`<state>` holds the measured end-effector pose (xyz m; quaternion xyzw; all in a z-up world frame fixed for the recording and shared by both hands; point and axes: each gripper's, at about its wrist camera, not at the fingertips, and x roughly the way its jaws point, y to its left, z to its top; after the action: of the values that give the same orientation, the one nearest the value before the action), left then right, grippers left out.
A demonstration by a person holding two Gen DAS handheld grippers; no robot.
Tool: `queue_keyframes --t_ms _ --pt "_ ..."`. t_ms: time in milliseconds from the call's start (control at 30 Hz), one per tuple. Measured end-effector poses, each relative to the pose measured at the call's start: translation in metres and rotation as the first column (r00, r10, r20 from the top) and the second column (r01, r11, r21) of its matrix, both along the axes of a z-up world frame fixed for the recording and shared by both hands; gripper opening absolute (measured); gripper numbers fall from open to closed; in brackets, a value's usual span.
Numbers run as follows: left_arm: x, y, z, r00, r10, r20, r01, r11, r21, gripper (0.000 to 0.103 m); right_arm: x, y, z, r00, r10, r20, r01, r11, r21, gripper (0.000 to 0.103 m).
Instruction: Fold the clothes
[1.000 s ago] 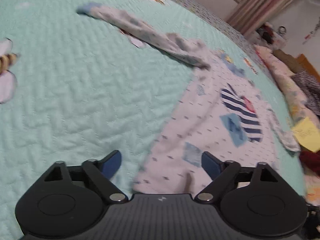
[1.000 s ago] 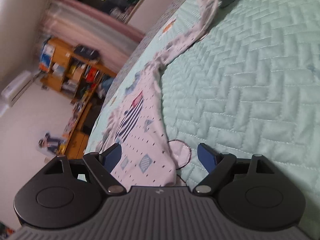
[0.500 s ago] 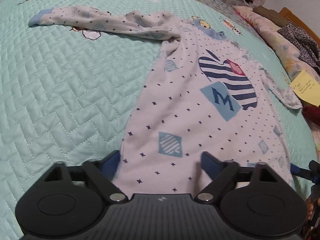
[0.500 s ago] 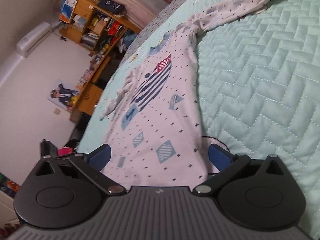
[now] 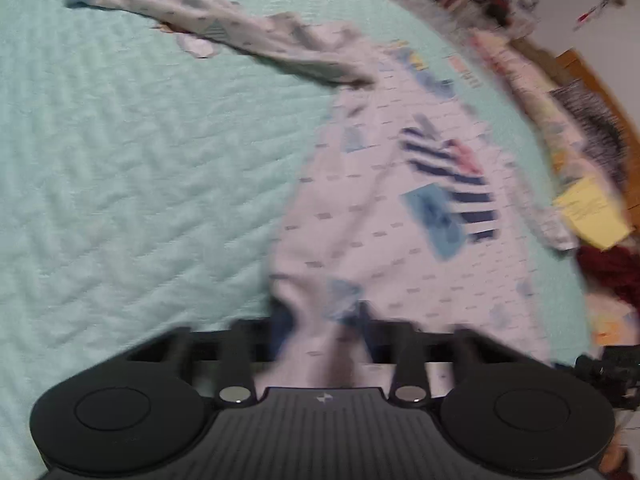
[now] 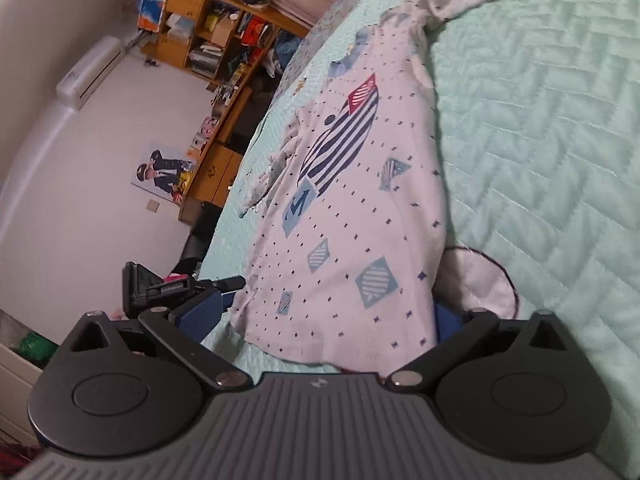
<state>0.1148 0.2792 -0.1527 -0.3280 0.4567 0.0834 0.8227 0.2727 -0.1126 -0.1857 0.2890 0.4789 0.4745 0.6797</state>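
A white long-sleeved shirt (image 5: 380,220) with small dark dots, blue patches and a navy striped motif lies face up on the mint quilted bedspread (image 5: 140,160). One sleeve (image 5: 248,36) stretches away to the upper left. The left wrist view is blurred. My left gripper (image 5: 322,320) is closing, its jaws nearly together and pinching the bunched hem. In the right wrist view the shirt (image 6: 352,208) has its hem between the wide jaws of my right gripper (image 6: 324,316), which are closing. One of its fingers (image 6: 200,312) is clear of the cloth. The other is mostly hidden behind the shirt's edge.
Pillows and clothes (image 5: 576,136), a yellow note (image 5: 588,208) and a dark red cloth (image 5: 612,268) crowd the bed's right side. A black device (image 6: 160,288) sits by the shirt's left edge. Wooden shelves (image 6: 216,28) stand by the wall beyond the bed.
My left gripper's jaws went from wide apart to pinched on the hem, which is now gathered between them. The right gripper swung to face the shirt and its jaws narrowed a little.
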Motion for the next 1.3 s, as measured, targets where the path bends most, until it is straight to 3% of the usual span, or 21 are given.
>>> queue_keyframes --t_ms 67,100,133,167,300,367,533,667,733,867,933,1000,1033,1067,1100,1133,1167,1233,1300 --pt "-0.004 0.007 -0.002 1.000 0.009 -0.009 -0.010 0.999 -0.038 0.007 0.004 -0.002 -0.008 0.999 -0.017 -0.032 0.016 1.000 -0.020 0.040" --pt "-0.004 0.006 -0.002 1.000 0.003 -0.015 -0.004 1.000 -0.028 0.006 0.004 -0.005 -0.011 0.999 -0.028 -0.039 0.027 0.999 -0.039 0.031" --pt "-0.004 0.005 0.000 1.000 -0.003 -0.022 0.003 1.000 -0.015 0.005 0.005 -0.008 -0.014 0.998 -0.040 -0.046 0.037 0.998 -0.058 0.013" --pt "-0.003 -0.001 0.002 0.999 -0.014 -0.031 0.015 1.000 0.022 0.005 0.004 -0.009 -0.015 0.998 -0.046 -0.039 0.043 0.996 -0.075 0.005" --pt "0.003 -0.025 0.017 0.995 -0.030 -0.093 0.047 0.980 0.194 0.004 -0.003 -0.010 -0.007 0.998 -0.058 0.009 0.059 0.988 -0.144 0.004" --pt "0.003 -0.029 0.025 0.994 -0.019 -0.107 0.043 0.973 0.228 0.004 -0.005 -0.014 0.001 0.997 -0.065 0.030 0.070 0.982 -0.174 0.004" --pt "-0.007 -0.029 0.044 0.998 -0.025 -0.064 0.037 0.979 0.202 0.004 -0.003 -0.030 0.005 0.997 -0.074 -0.016 0.072 0.991 -0.111 0.004" --pt "-0.002 -0.021 0.032 0.997 -0.028 -0.078 0.039 0.989 0.144 0.007 -0.002 -0.028 -0.002 0.996 -0.081 -0.039 0.076 0.990 -0.120 0.004" --pt "-0.002 -0.015 0.021 0.995 -0.009 -0.097 0.021 0.993 0.117 0.028 -0.002 -0.028 -0.008 0.994 -0.087 -0.064 0.080 0.991 -0.106 0.018" --pt "-0.013 -0.001 0.010 0.999 0.024 -0.038 -0.023 1.000 0.021 0.047 -0.003 -0.031 -0.014 0.992 -0.085 -0.096 0.081 0.996 -0.048 0.043" --pt "-0.013 0.001 0.007 1.000 0.018 -0.010 -0.018 0.999 -0.028 0.068 -0.003 -0.030 -0.013 0.994 -0.067 -0.086 0.065 0.997 -0.032 0.048" --pt "-0.012 0.000 0.005 1.000 0.005 0.012 -0.004 0.998 -0.062 0.076 -0.002 -0.026 -0.011 0.996 -0.054 -0.071 0.051 0.998 -0.035 0.049" --pt "-0.009 -0.002 0.005 1.000 -0.004 0.012 0.005 0.998 -0.057 0.075 -0.002 -0.022 -0.010 0.996 -0.050 -0.067 0.047 0.998 -0.039 0.047" --pt "-0.008 -0.005 0.005 1.000 -0.015 0.007 0.015 0.999 -0.047 0.073 -0.002 -0.019 -0.009 0.997 -0.046 -0.064 0.043 0.998 -0.043 0.038" --pt "-0.006 -0.007 0.005 1.000 -0.026 0.000 0.026 0.999 -0.038 0.057 -0.001 -0.016 -0.010 0.997 -0.044 -0.066 0.041 0.998 -0.057 0.029" --pt "-0.005 -0.007 0.003 0.999 -0.035 -0.021 0.035 0.999 -0.034 0.013 -0.001 -0.014 -0.011 0.997 -0.044 -0.070 0.039 0.996 -0.075 0.006" --pt "-0.004 -0.006 0.001 0.998 -0.044 -0.040 0.042 0.998 -0.037 0.006 -0.001 -0.012 -0.012 0.996 -0.046 -0.070 0.040 0.995 -0.092 0.004" --pt "-0.007 -0.002 -0.003 0.998 -0.035 -0.044 0.031 0.997 -0.071 0.004 -0.004 -0.013 -0.012 0.997 -0.053 -0.064 0.046 0.993 -0.105 0.004" --pt "-0.007 -0.006 0.003 0.997 -0.039 -0.067 0.039 0.999 -0.012 0.004 -0.007 -0.014 -0.009 0.997 -0.043 -0.062 0.035 0.992 -0.124 0.004"
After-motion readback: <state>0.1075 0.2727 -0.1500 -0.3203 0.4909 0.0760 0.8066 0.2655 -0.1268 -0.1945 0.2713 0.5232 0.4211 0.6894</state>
